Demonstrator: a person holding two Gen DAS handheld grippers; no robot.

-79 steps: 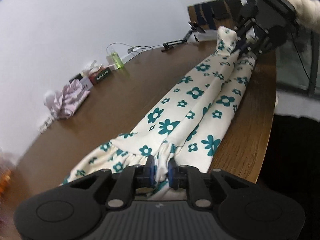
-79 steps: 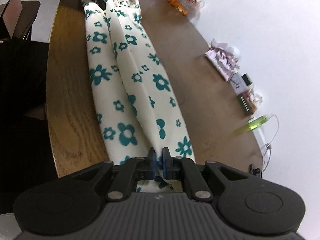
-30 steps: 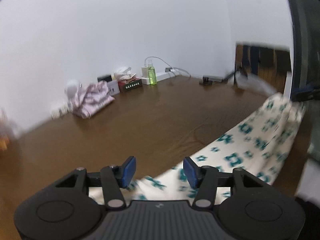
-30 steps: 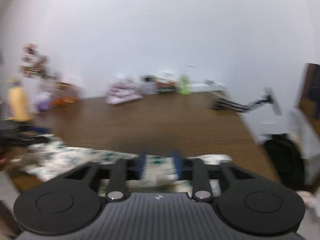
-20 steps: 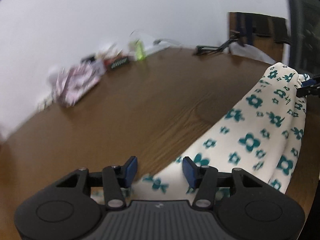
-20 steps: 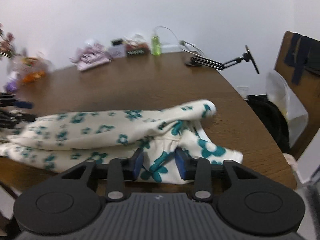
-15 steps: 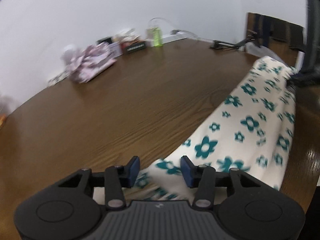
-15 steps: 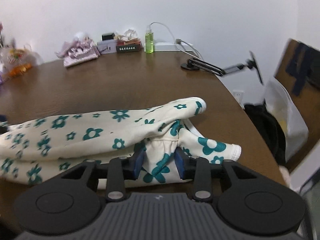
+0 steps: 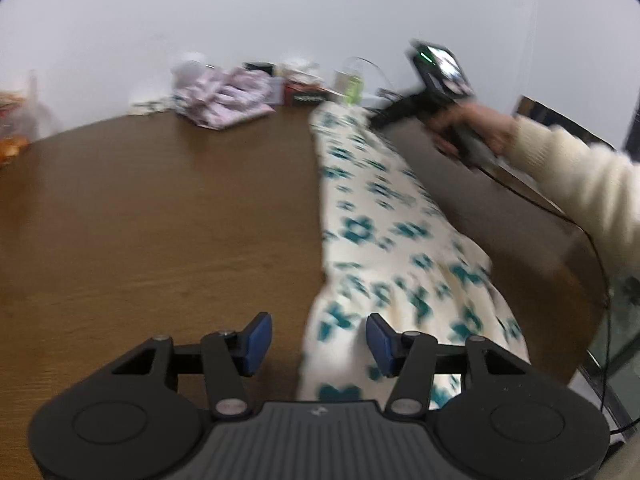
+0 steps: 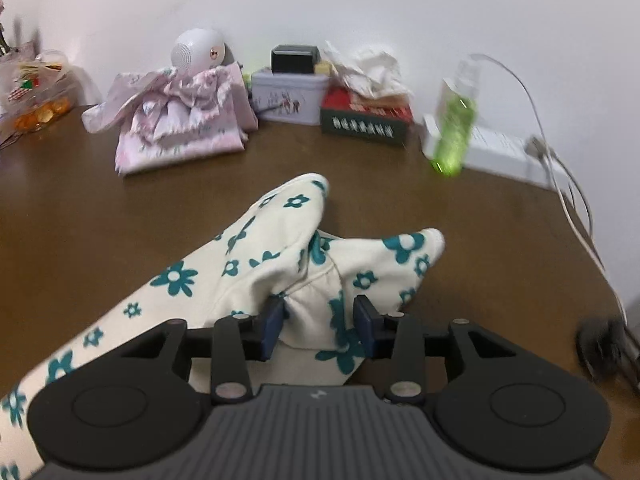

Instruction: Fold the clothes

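A cream garment with teal flowers (image 9: pixel 384 216) lies in a long strip across the brown wooden table (image 9: pixel 160 220). My left gripper (image 9: pixel 318 340) is open at its near end; the cloth's edge lies between the fingers and under the right one. At the far end, a hand (image 9: pixel 476 128) holds my right gripper (image 9: pixel 374 122). In the right wrist view, my right gripper (image 10: pixel 319 322) is shut on a thick bunch of the garment (image 10: pixel 280 240), which fills the gap between its fingers. Two rounded cloth ends stick out beyond them.
Along the back wall stand a folded pink cloth (image 10: pixel 180 128), a white round device (image 10: pixel 198 46), a tin box (image 10: pixel 290 96), a red and green box (image 10: pixel 364 118), a green bottle (image 10: pixel 454 128) and a white power strip (image 10: pixel 496 148) with cables. A cream sleeve (image 9: pixel 580 176) reaches in from the right.
The right gripper has carried its end of the garment from the table's edge toward the items at the back wall. The left gripper let go earlier and stays open.
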